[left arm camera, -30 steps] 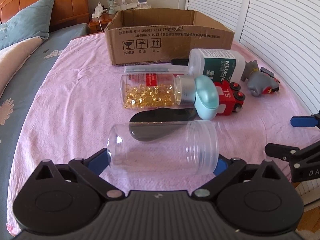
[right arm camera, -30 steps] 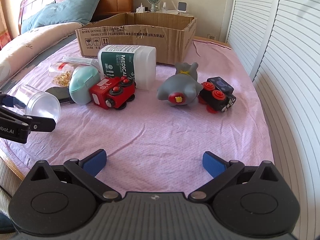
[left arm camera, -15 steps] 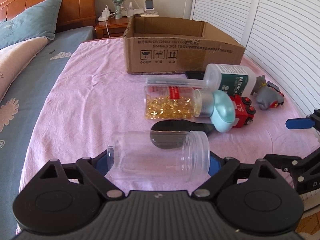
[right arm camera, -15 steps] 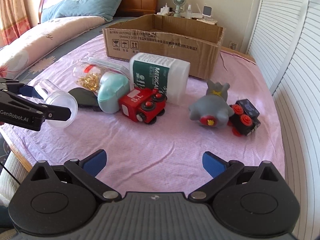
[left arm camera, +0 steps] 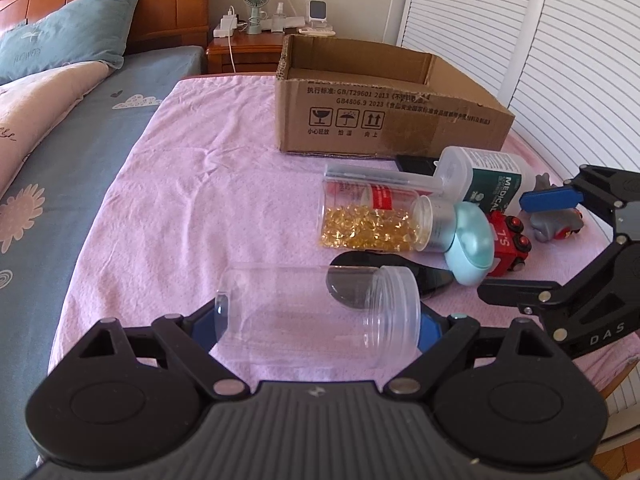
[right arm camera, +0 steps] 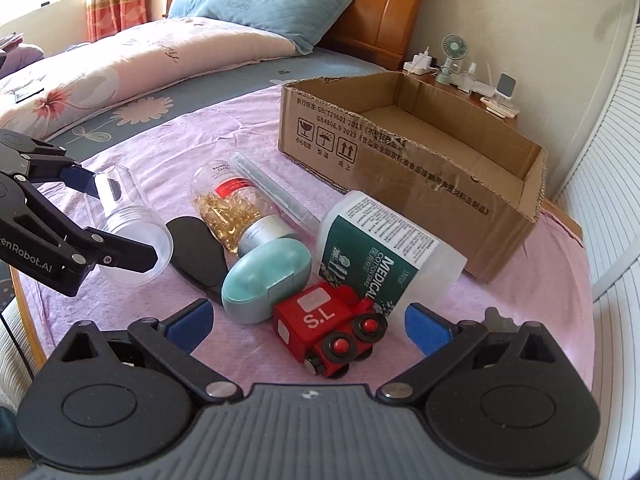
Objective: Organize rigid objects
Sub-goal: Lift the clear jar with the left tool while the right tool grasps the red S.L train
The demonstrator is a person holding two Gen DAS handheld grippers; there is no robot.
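Covering the bed, a pink sheet (left arm camera: pixel 192 200) fills mid-frame; the left hand-held gripper (left arm camera: pixel 320 320) clamps an empty clear jar (left arm camera: pixel 316 312), the right hand-held gripper (right arm camera: pixel 306 320) gapes wide, holding nothing, above a red toy train (right arm camera: pixel 328 328); shutters (left arm camera: pixel 520 40) upper right.

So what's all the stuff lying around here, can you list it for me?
empty jar: 1, clear, lying sideways in the left claw
capsule bottle: 1, clear with gold capsules, lying on the pink sheet
black oval piece: 1, black, between jar and teal case
teal case: 1, teal, beside the train
toy train: 1, red, nearest the right claw
swab tub: 1, white with green label, lying before the box
cardboard box: 1, brown, open, behind everything
grey toy: 1, grey, far right
desk fan: 1, green, on the nightstand
left claw: 1, black with blue pads, shut on the jar
right claw: 1, same, open
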